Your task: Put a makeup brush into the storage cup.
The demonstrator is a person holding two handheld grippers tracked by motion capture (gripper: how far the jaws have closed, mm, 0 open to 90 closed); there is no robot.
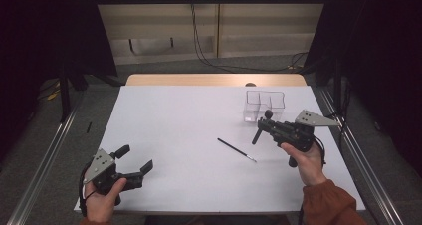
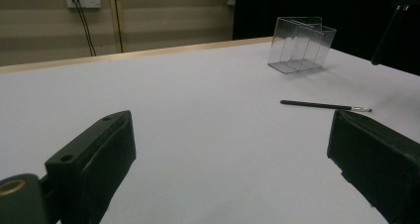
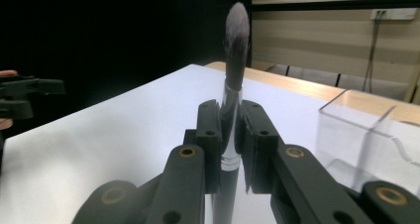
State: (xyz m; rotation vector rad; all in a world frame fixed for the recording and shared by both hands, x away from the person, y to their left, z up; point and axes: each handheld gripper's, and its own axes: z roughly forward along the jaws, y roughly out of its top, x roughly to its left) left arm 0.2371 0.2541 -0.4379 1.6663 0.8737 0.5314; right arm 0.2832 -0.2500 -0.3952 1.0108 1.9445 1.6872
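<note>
The right gripper (image 1: 265, 126), at the right of the high view, has its jaws clamped on a thick makeup brush (image 3: 233, 85). In the right gripper view the brush stands upright between the jaws, held on its shiny metal collar, with the soft dark tuft at the top of the frame and the handle running down out of the bottom. Its long axis is close to vertical there. In the high view the same brush (image 1: 262, 127) reads as a short dark bar tilted from lower left to upper right, the round head toward the clear box (image 1: 264, 105). The grip on the collar, near the middle, probably keeps the brush from swinging, and holding it upright just beside the box suits lowering it into one of the compartments.

The box stands in the upper right of the table (image 1: 164, 135), its open top facing up.

A thin brush (image 1: 236, 150) lies flat on the table in the centre right of the high view, its long axis running from upper left to lower right, with the pale tip at the lower right. It is apart from both grippers.

The left gripper (image 1: 134, 160), at the lower left, hangs with its jaws wide apart and empty, likely waiting its turn.
</note>
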